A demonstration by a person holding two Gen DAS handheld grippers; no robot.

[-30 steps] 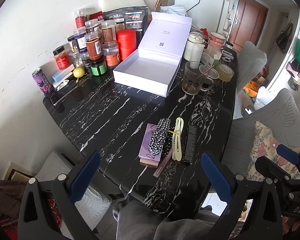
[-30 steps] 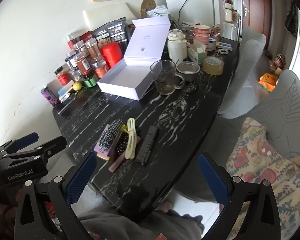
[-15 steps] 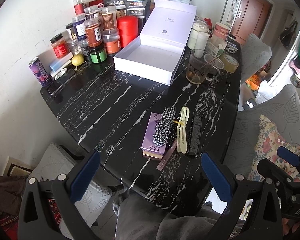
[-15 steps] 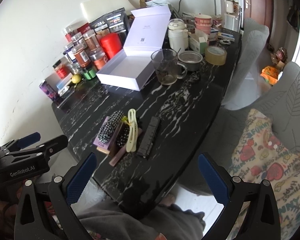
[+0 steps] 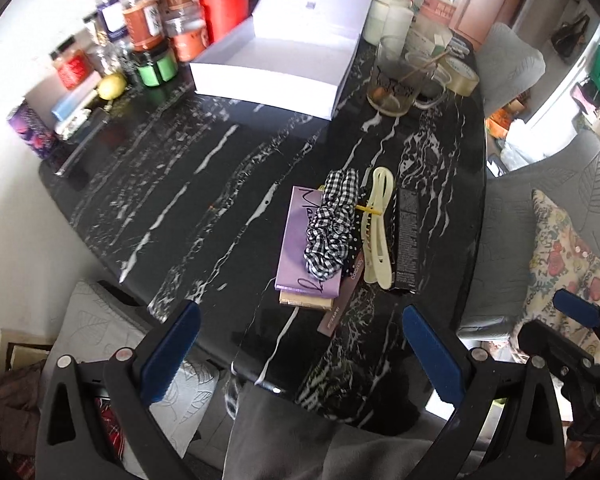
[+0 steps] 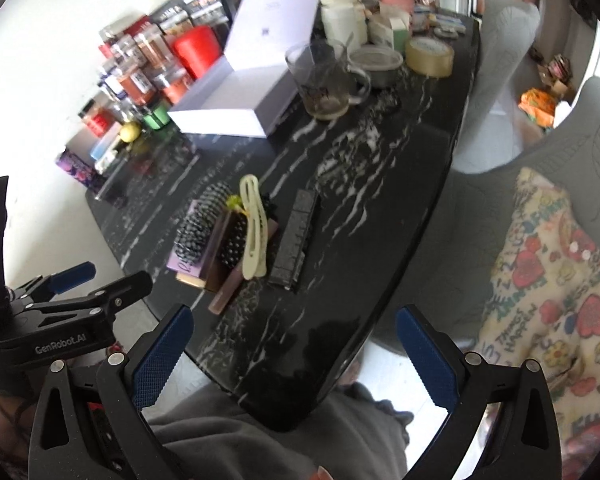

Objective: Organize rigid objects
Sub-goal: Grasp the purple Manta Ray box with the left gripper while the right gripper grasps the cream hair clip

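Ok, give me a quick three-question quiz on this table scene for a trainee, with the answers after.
1. True or false: the white box has its lid shut.
2. What lies on top of the purple book?
A. roll of tape
B. checked hair tie
C. lemon
3. Fill in: both the left tongs and the right tongs are ____ and hold nothing.

Key:
1. False: the lid stands up, open.
2. B: the checked hair tie rests on it, beside the cream hair clip.
3. open
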